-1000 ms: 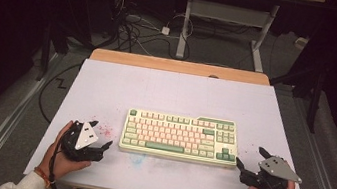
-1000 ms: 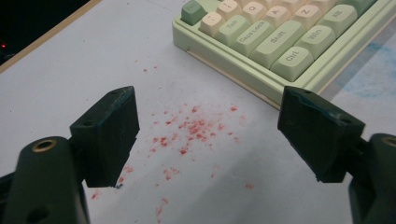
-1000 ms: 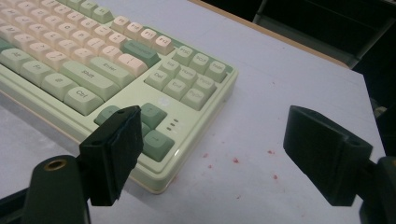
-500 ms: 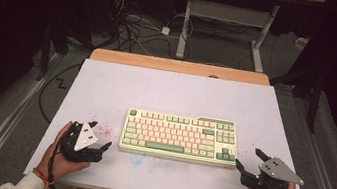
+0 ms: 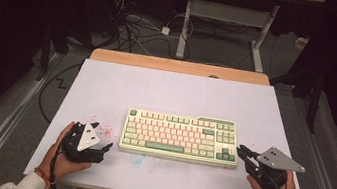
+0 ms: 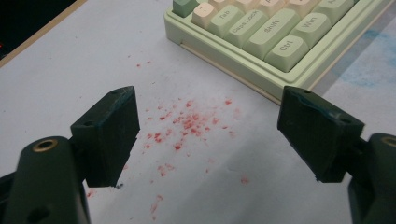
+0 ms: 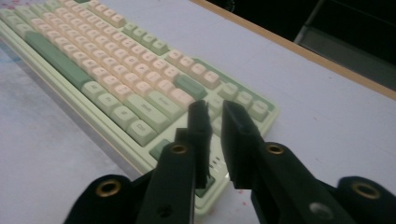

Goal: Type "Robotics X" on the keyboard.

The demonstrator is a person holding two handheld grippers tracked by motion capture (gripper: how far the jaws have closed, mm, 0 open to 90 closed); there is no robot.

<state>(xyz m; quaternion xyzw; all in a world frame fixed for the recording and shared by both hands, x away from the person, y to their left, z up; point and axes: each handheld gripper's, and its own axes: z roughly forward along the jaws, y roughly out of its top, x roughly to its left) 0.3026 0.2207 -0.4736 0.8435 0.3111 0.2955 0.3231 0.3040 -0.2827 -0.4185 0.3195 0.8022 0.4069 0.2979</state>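
Keyboard [image 5: 180, 137] lies mid-table, at nine o'clock from the right gripper [image 5: 241, 151], whose jaws have just been closing to a narrow gap, nothing between; left gripper [image 5: 107, 147] gapes wide, empty, at the keyboard's eight o'clock.

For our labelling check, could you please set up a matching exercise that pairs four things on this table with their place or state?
Column one:
1. left gripper
2. right gripper
3. pale green and cream plastic keyboard
4. scatter of red specks on the white table cover

Column two:
A. lies flat in the middle of the table, between the two hands
B. jaws drawn almost together, nothing between them, at the keyboard's right end
C. on the cover, off the keyboard's left end, below the spread jaws
D. jaws spread wide, nothing between them

Pairs: 1-D, 2-B, 3-A, 4-C
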